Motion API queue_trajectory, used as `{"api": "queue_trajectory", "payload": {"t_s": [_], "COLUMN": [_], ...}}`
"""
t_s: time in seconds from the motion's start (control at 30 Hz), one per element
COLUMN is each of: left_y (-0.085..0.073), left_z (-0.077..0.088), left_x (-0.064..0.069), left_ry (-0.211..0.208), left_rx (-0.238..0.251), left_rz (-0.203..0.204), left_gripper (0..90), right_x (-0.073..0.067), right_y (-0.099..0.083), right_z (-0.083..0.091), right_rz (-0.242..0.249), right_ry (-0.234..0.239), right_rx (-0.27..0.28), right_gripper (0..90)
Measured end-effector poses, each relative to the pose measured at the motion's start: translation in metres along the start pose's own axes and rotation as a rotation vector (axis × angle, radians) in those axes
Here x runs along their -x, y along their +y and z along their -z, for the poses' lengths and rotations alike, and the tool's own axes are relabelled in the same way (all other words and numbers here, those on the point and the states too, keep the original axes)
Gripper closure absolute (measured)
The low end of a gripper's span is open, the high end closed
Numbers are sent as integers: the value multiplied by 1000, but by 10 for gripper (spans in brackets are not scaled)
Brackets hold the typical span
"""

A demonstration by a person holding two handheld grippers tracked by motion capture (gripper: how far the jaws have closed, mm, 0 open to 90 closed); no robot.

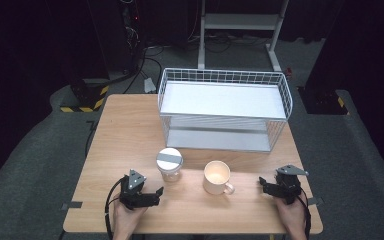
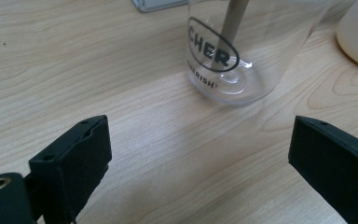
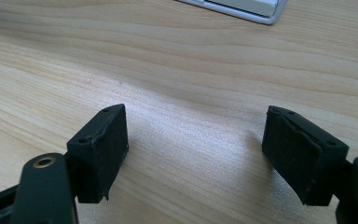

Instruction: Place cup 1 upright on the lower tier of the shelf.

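High view has both hands at the near edge of the worktop: the left hand-held gripper lies toward the near-left corner, its jaws spread wide with nothing between them, and the right hand-held gripper lies toward the near-right corner, also parted and empty over bare wood. Just beyond the left one stands a clear glass jar with a white-and-grey lid; the left gripper view puts its printed base straight ahead of the open jaws, apart from them. Beside the jar, toward the right, sits a cream mug, handle turned to the near edge. Farther back, a white wire shelf rack spans the far half. I judge this the approach to the jar; next, the left jaws must straddle its wall squarely before closing, clear of the mug.
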State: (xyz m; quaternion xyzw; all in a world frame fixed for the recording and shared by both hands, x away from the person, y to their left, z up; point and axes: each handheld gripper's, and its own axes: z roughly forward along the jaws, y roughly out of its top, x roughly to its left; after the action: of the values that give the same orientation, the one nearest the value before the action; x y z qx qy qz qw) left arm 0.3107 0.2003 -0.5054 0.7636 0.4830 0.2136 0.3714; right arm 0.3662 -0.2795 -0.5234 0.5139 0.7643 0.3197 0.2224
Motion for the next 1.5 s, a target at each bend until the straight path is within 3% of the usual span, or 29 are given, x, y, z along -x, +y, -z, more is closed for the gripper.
{"api": "queue_trajectory", "payload": {"t_s": [0.33,0.8,1.5], "left_y": [13,27,47], "left_z": [-5,-14,-32], "left_x": [8,14,21], "left_ry": [-16,-41,-35], "left_rx": [1,3,10], "left_rz": [-31,-44,-71], "left_gripper": [61,53,60], "right_x": [0,0,0], "right_y": [0,0,0], "right_z": [0,0,0], "right_rz": [0,0,0], "right_ry": [0,0,0], "right_rx": [0,0,0], "right_gripper": [227,227,227]}}
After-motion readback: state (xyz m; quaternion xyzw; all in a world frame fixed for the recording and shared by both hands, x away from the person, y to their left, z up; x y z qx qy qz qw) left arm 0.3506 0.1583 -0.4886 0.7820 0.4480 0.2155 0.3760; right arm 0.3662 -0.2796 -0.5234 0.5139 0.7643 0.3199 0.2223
